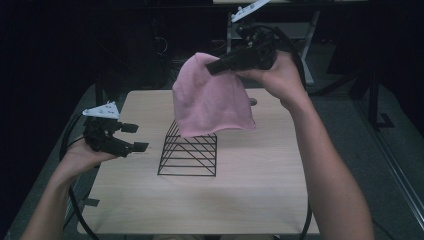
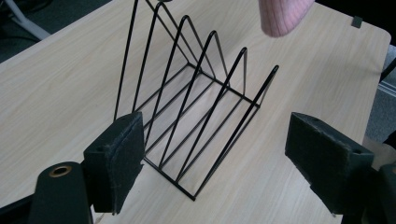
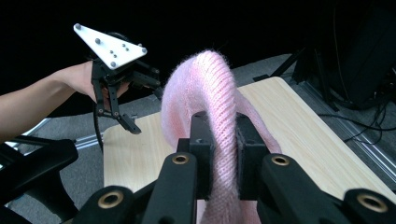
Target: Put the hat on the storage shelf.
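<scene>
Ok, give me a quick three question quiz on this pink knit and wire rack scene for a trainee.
1. True or false: the right claw is clamped on the pink knit cloth.
2. What stands on the table under the cloth? A) black wire rack B) bowl C) box
3. Are the left claw's jaws open or shut?

Key: 1 true; 2 A; 3 open, nothing between them.

The right gripper [image 3: 223, 140] pinches a fold of pink knitted cloth [image 3: 212, 93] above the wooden table [image 3: 299, 126]; the left gripper [image 3: 122, 100] hangs beyond the table's far edge.
</scene>
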A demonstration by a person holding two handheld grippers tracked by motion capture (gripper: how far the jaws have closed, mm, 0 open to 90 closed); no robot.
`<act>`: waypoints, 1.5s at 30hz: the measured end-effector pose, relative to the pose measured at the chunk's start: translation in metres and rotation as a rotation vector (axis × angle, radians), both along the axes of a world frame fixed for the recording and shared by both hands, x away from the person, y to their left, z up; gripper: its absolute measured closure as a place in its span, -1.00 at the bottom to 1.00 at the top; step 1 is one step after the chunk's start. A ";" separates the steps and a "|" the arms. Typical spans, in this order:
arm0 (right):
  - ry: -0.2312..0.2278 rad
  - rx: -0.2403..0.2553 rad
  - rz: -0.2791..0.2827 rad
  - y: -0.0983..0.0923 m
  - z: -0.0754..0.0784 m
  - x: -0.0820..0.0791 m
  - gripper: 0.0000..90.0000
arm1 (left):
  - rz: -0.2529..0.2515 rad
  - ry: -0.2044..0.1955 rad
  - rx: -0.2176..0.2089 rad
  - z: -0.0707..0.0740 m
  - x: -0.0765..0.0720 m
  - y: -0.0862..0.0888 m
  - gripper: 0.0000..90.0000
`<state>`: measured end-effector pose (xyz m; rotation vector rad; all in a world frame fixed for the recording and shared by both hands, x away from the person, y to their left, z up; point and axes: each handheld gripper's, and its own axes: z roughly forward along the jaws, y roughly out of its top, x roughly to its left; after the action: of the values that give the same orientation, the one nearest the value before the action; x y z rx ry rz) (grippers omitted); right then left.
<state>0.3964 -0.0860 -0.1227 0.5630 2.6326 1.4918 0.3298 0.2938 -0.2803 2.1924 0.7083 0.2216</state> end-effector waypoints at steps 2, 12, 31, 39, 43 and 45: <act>-0.001 0.001 0.006 0.003 0.000 0.000 0.78 | -0.001 0.000 -0.001 0.000 0.000 -0.001 -0.55; -0.001 0.001 0.059 0.031 0.000 0.003 0.78 | -0.025 -0.013 -0.005 0.006 -0.002 -0.004 -0.55; 0.001 -0.004 0.137 0.078 -0.005 0.011 0.78 | -0.057 0.033 -0.074 0.010 0.008 0.000 -0.09; -0.008 -0.011 0.148 0.091 -0.008 0.011 0.78 | -0.098 0.086 -0.100 0.004 0.018 0.002 0.47; -0.008 -0.021 0.146 0.093 -0.010 0.011 0.78 | -0.088 0.094 -0.067 0.001 0.022 -0.002 0.79; -0.009 -0.037 0.137 0.092 -0.012 0.012 0.78 | -0.095 0.101 -0.063 -0.001 0.023 -0.003 0.83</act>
<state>0.4085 0.0057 -0.1348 0.3793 2.7358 1.4725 0.3527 0.2907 -0.2811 2.1822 0.6548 0.0395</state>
